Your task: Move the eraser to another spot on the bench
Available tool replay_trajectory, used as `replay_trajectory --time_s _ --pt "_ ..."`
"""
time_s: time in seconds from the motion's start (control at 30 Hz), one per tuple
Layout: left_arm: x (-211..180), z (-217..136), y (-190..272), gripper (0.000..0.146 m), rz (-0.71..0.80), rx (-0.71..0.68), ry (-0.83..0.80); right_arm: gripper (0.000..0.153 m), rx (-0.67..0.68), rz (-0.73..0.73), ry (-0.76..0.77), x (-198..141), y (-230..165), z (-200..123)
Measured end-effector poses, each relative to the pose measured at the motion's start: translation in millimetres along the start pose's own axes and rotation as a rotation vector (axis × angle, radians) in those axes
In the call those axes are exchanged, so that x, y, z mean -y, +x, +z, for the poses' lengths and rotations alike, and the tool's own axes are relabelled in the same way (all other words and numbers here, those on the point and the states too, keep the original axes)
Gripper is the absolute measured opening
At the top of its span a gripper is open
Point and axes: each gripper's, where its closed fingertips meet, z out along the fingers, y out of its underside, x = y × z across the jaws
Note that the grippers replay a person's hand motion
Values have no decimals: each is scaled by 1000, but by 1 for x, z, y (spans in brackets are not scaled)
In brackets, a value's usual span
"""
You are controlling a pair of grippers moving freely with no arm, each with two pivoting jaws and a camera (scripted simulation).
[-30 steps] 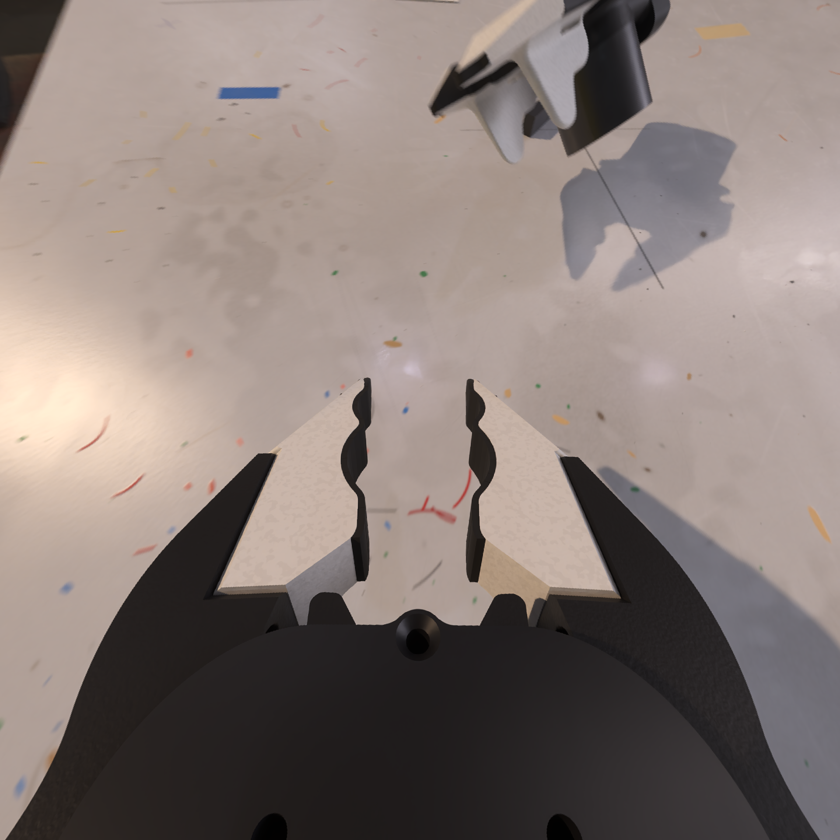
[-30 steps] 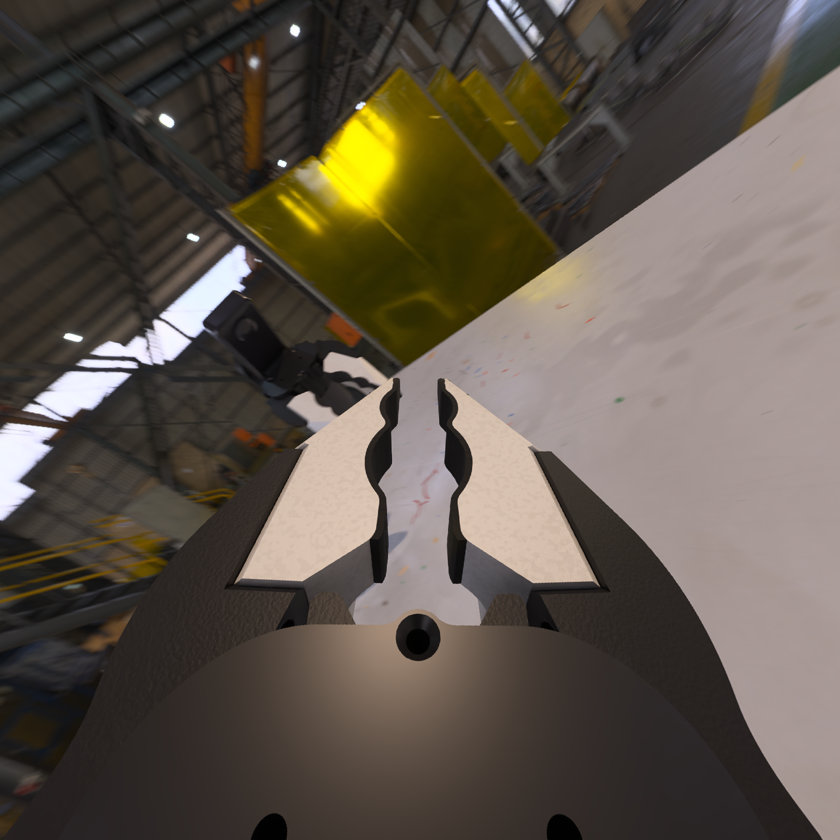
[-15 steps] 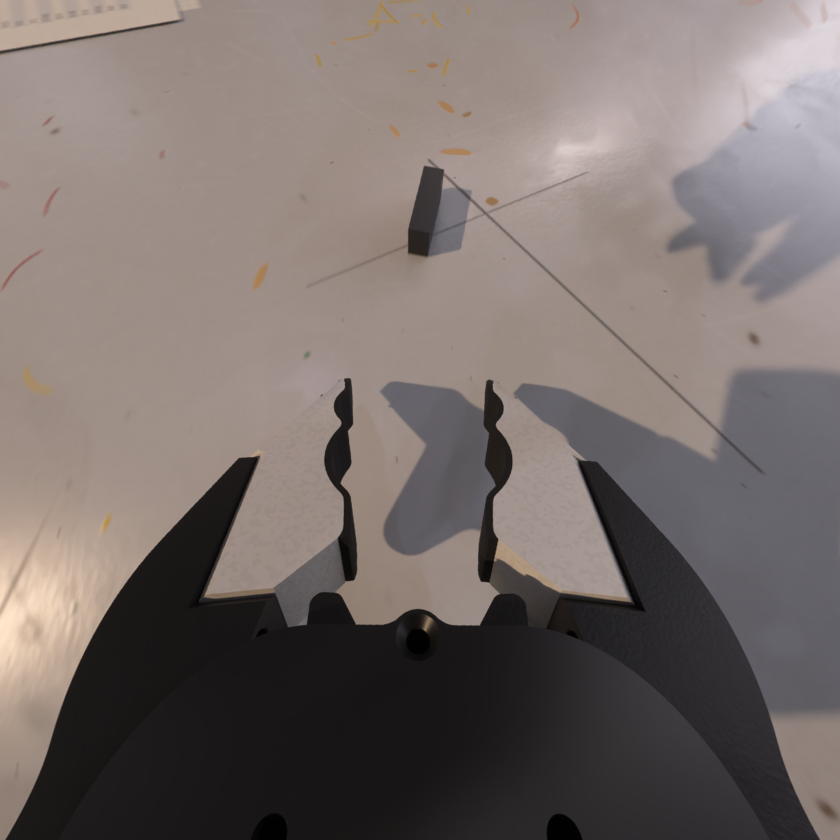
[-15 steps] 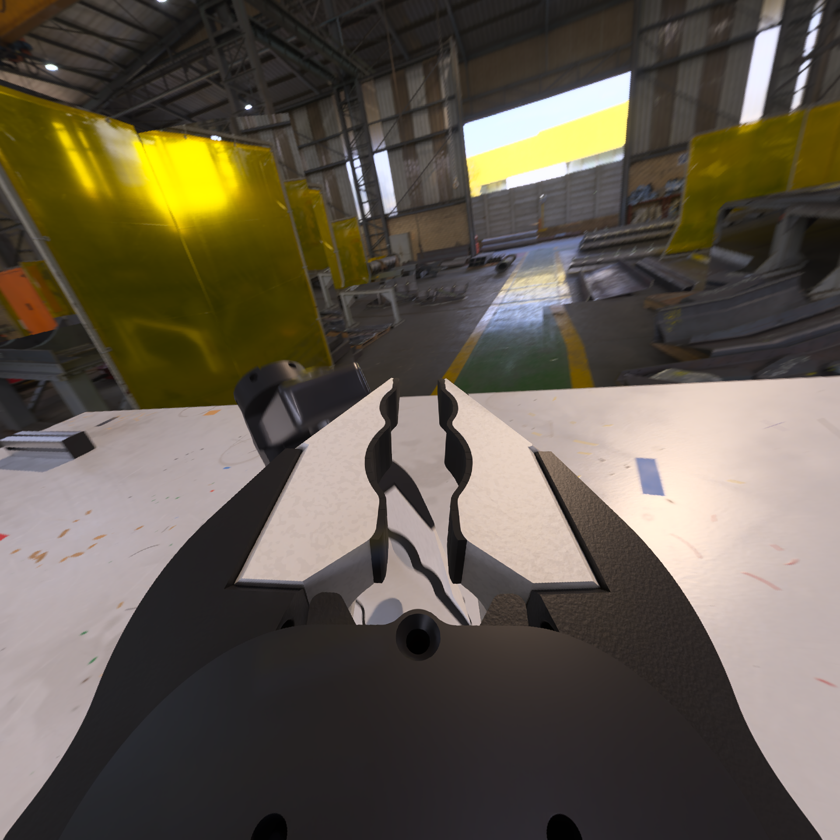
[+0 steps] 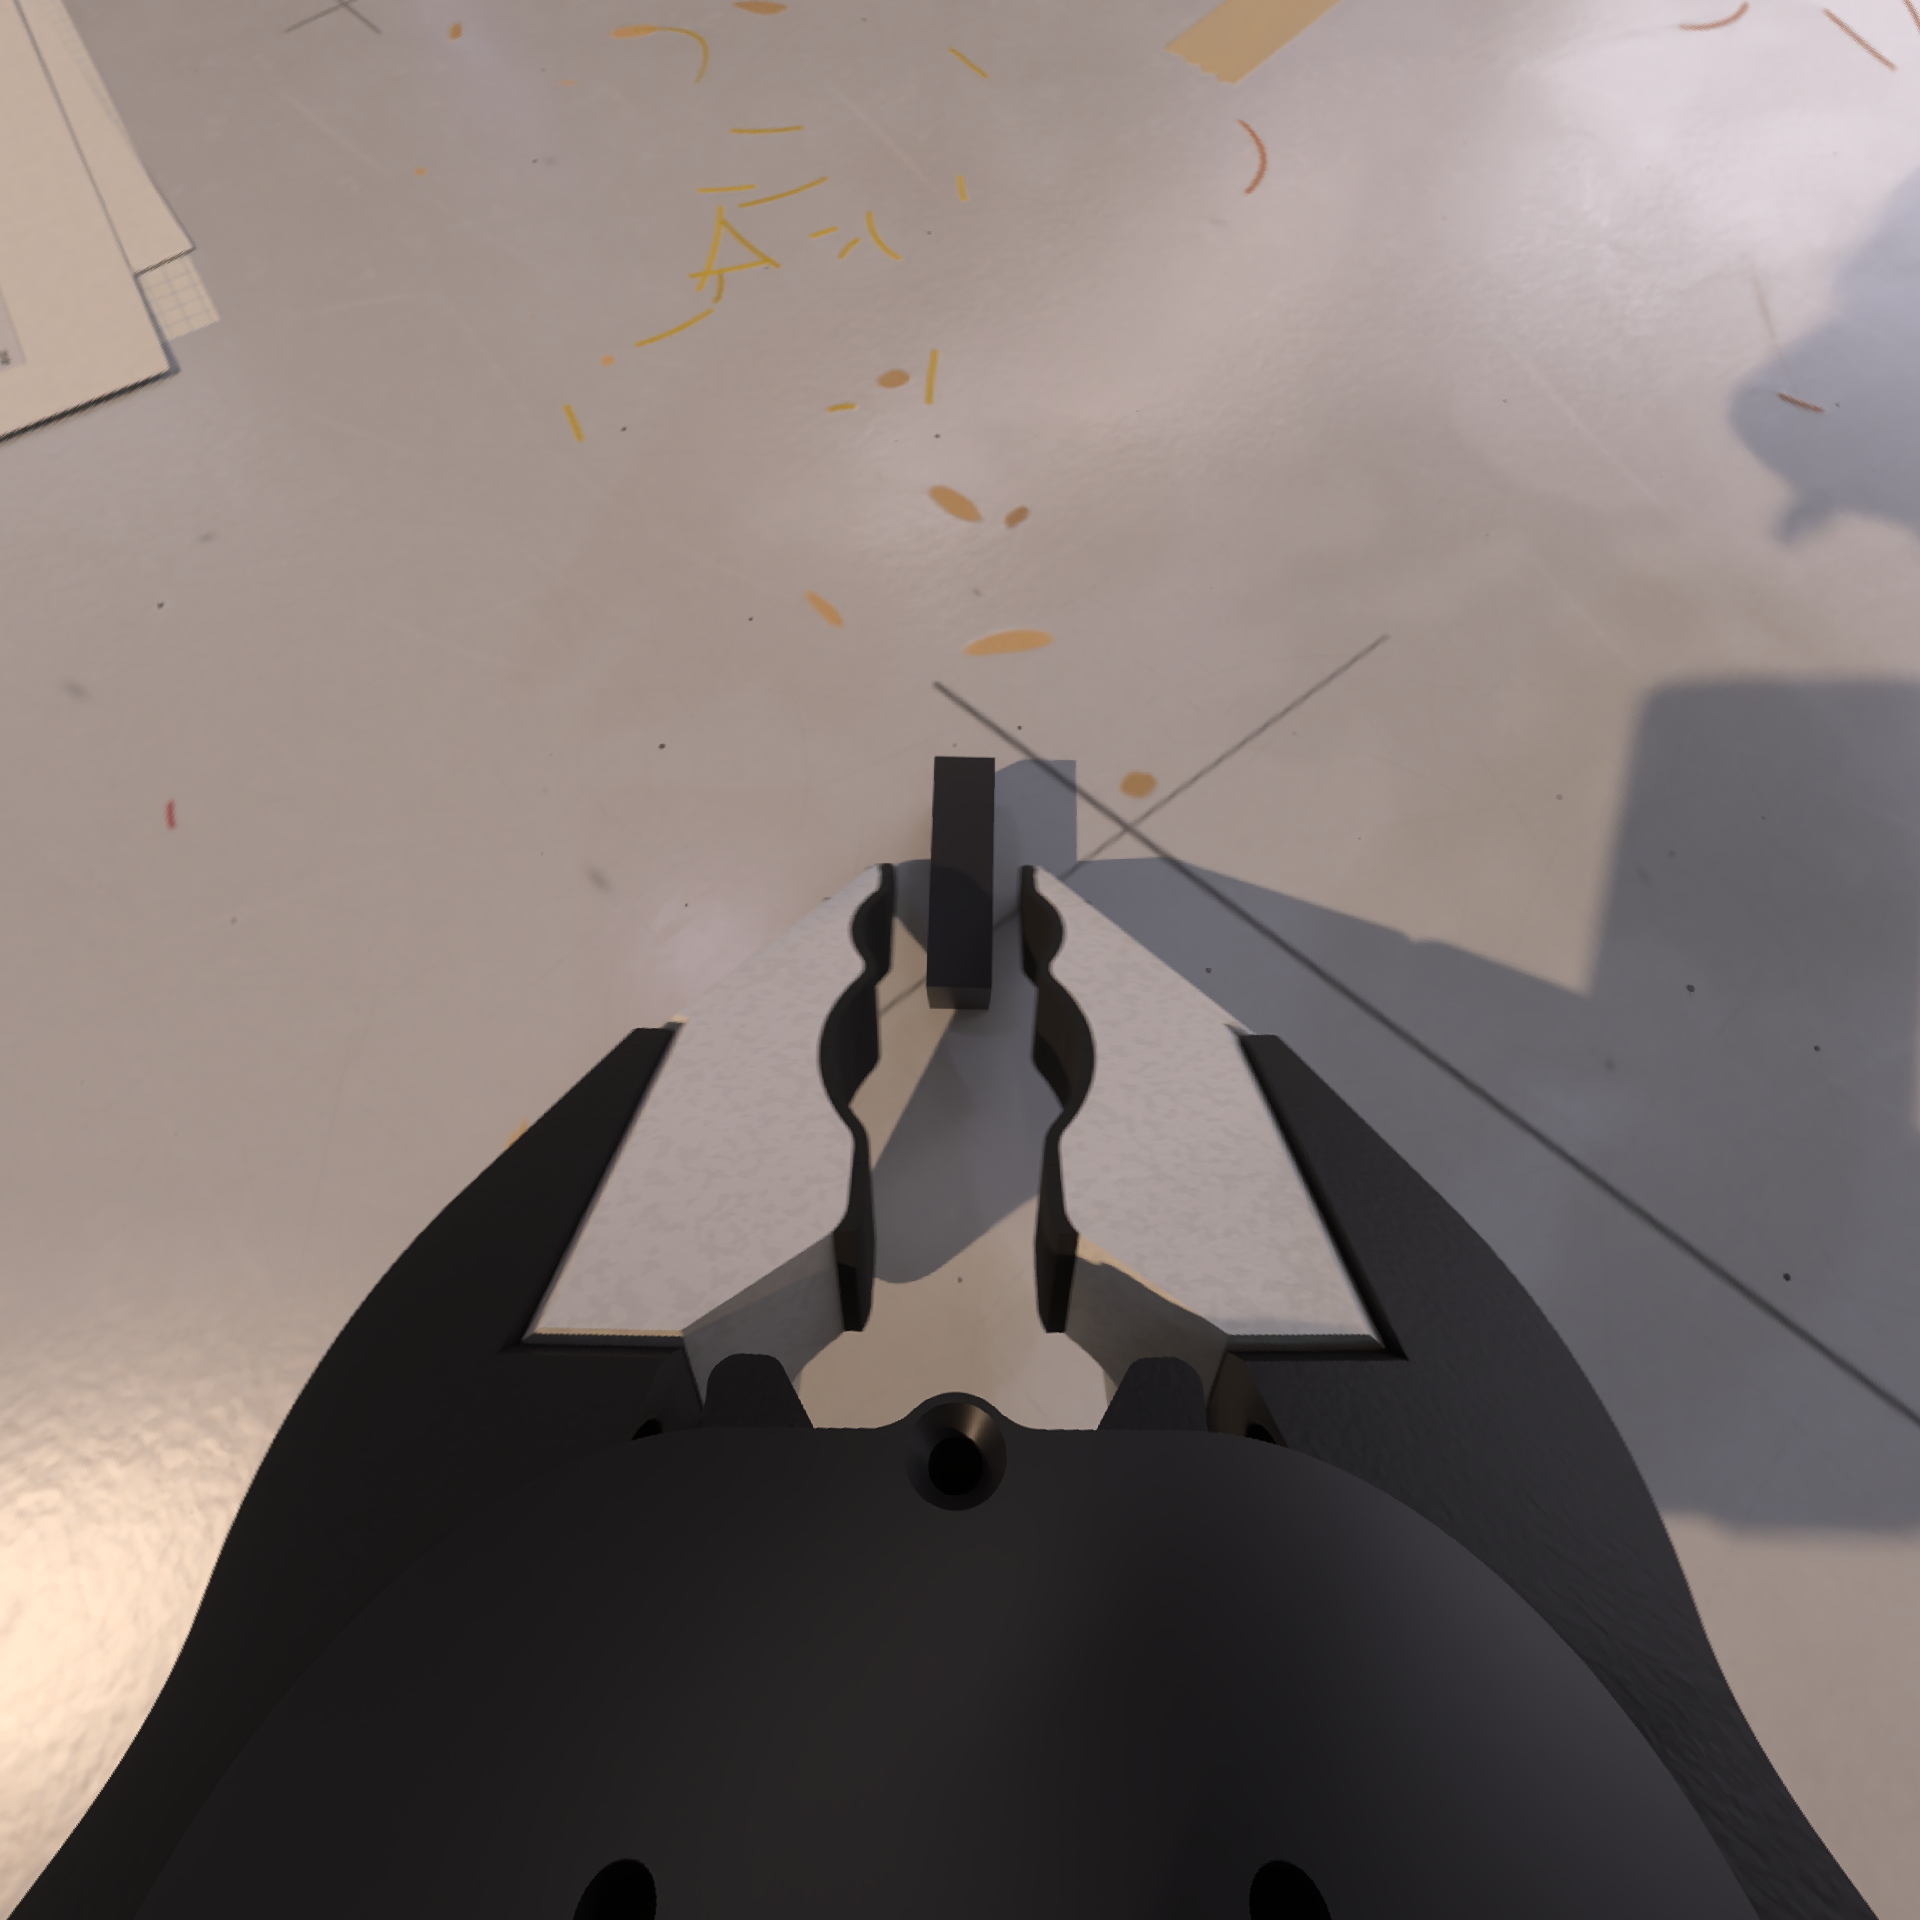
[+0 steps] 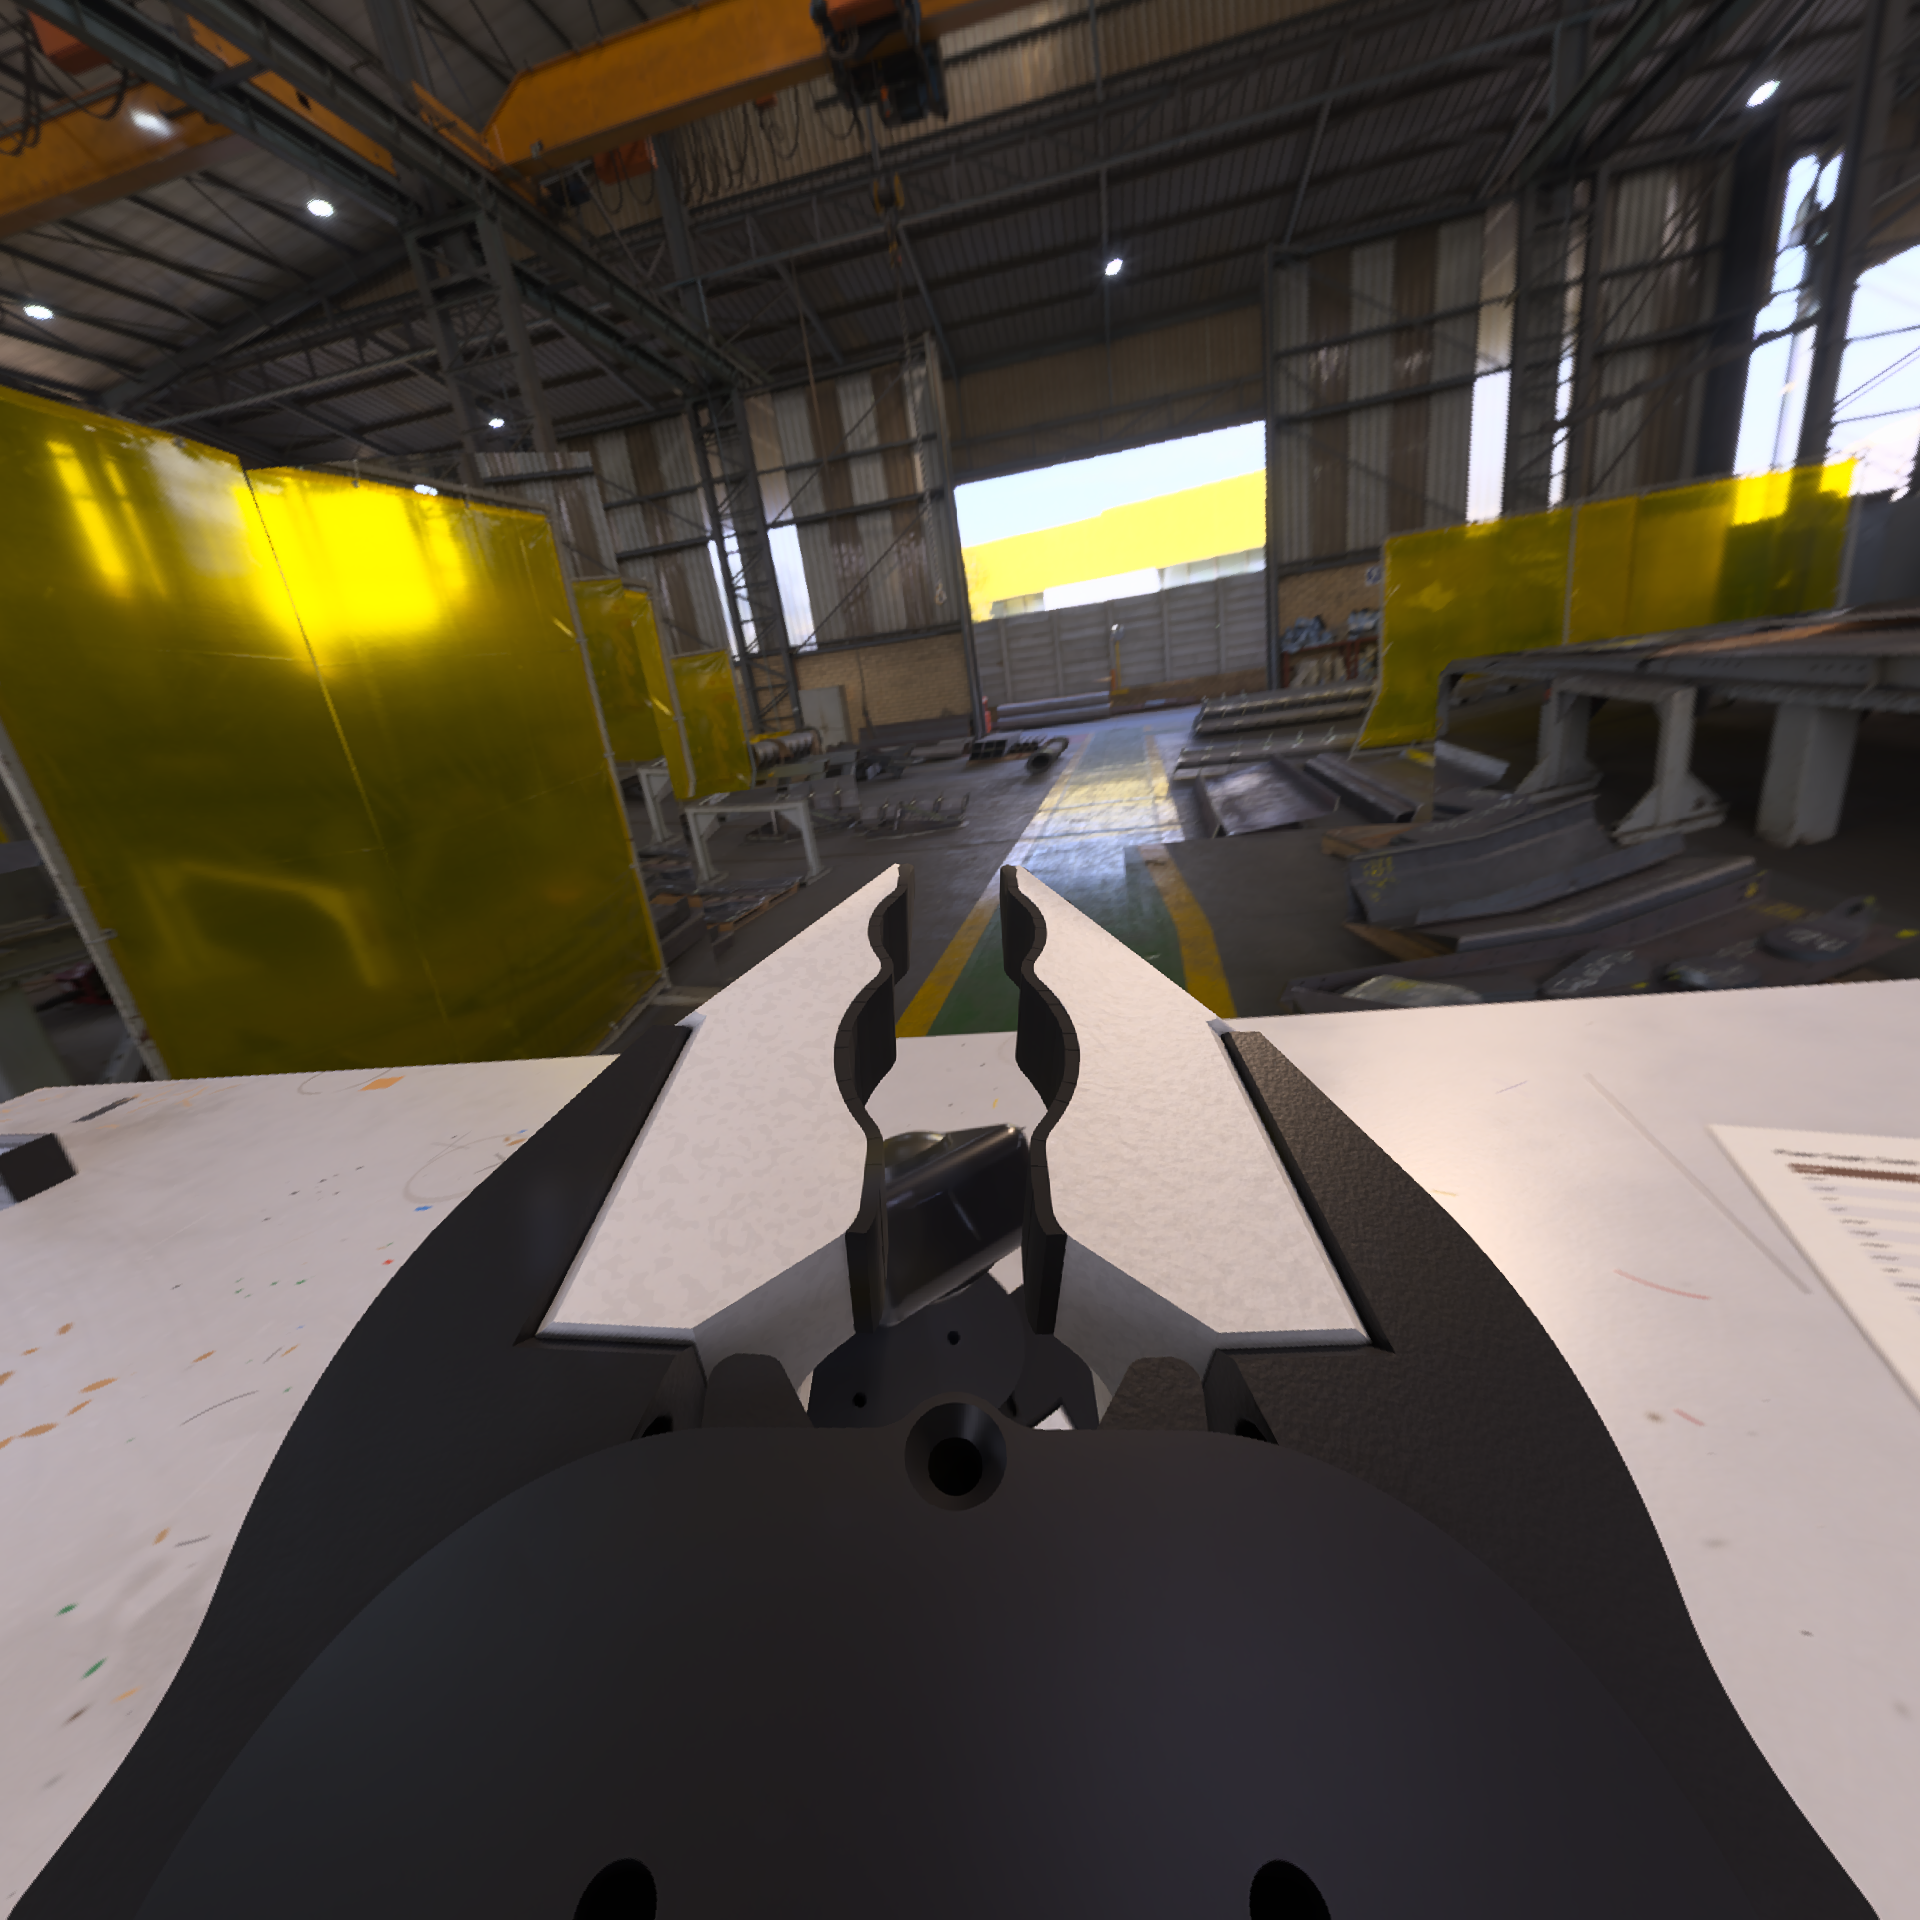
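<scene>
The eraser (image 5: 961,883) is a small black block on the white bench (image 5: 416,727), lengthwise along my view. My left gripper (image 5: 956,875) is open, low over the bench, and its two fingertips stand on either side of the eraser's near half. A thin gap shows on each side, so the pads do not touch it. My right gripper (image 6: 953,878) is empty and open by a narrow gap, held level above the bench (image 6: 1558,1143) and pointing out at the hall. The left gripper's black body (image 6: 945,1195) shows between its fingers.
Paper sheets (image 5: 62,260) lie at the far left of the left wrist view, and a tan tape strip (image 5: 1236,42) at the top. Thin pencil lines cross beside the eraser. In the right wrist view a printed sheet (image 6: 1849,1226) lies at the right and a dark block (image 6: 31,1158) at the left.
My left gripper swung round, moved forward until its fingertips straddle the eraser, and narrowed its jaws. My right gripper turned from a tilted view to level, keeping the same gap.
</scene>
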Motion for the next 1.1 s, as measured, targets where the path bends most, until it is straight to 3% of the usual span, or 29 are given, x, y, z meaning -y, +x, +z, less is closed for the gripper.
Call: replay_trajectory --time_s 0.07,0.2,0.33,0.5,0.6,0.87,1.1 --pt "0 1 2 11 23 -12 -11 16 -12 -14 21 6 2 -4" --pt "-5 -24 4 11 -1 12 -8 16 -4 7 23 4 3 -4" --pt "-28 -102 31 11 -83 17 2 16 41 33 10 -4 -7 3" --pt "-114 -218 96 11 -60 166 -90 17 148 56 -58 -27 -39 19" --pt "-168 -263 141 11 -43 235 -162 17 238 83 -117 -47 -67 31" --pt "-239 -293 205 11 74 218 -344 17 445 132 -352 -131 -143 51" --pt "-251 -292 209 11 136 147 -393 17 498 124 -441 -164 -154 53"
